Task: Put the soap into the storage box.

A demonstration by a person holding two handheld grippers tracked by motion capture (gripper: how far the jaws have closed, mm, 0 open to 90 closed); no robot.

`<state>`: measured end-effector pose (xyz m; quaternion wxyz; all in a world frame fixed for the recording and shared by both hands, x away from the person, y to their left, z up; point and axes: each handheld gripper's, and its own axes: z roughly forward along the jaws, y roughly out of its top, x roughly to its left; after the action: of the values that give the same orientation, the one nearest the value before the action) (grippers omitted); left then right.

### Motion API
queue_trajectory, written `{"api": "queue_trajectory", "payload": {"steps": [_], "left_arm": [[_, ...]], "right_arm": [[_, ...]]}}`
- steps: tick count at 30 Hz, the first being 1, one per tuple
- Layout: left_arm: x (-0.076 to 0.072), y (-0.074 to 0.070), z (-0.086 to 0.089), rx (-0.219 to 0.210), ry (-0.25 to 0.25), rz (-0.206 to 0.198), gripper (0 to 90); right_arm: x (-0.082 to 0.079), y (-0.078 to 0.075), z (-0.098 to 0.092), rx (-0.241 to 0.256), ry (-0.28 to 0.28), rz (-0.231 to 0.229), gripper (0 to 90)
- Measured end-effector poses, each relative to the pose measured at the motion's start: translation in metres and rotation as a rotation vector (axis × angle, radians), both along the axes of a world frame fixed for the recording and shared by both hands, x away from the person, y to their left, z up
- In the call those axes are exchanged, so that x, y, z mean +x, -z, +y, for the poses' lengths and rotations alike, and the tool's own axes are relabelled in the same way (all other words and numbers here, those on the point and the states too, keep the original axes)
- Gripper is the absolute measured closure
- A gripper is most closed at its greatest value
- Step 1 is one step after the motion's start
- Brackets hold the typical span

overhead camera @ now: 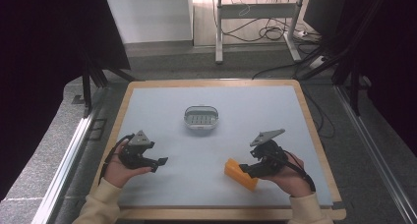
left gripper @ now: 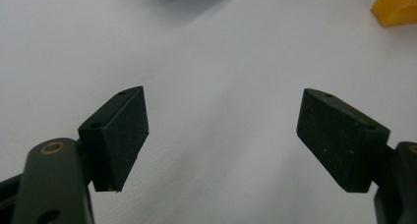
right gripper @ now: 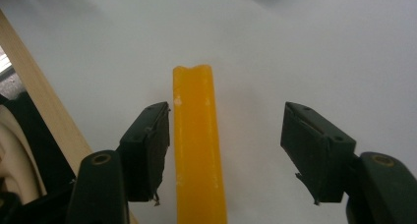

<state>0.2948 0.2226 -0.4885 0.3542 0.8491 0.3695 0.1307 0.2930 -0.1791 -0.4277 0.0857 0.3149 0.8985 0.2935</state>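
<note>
Between spread right tool (right gripper: 226, 153) jaws — yellow block (right gripper: 196, 145), near end cut off; left tool (left gripper: 221, 135) spread.

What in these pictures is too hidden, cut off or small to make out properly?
- Orange block, right gripper view: its near end is cut off by the bottom edge; in the high view the right gripper covers part of it.
- White tray, high view: the pattern inside is too small to read.
- Left gripper view: the same tray is cut off by the top edge and blurred.
</note>
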Motion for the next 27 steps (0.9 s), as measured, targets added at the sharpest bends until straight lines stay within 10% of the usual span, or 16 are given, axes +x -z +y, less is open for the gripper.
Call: {"api": "queue_trajectory", "payload": {"steps": [27], "left_arm": [[0.000, 0.000, -0.001, 0.003, -0.001, -0.004, 19.6]], "right_arm": [[0.005, 0.031, 0.036, -0.187, -0.054, 0.117, 48.6]]}}
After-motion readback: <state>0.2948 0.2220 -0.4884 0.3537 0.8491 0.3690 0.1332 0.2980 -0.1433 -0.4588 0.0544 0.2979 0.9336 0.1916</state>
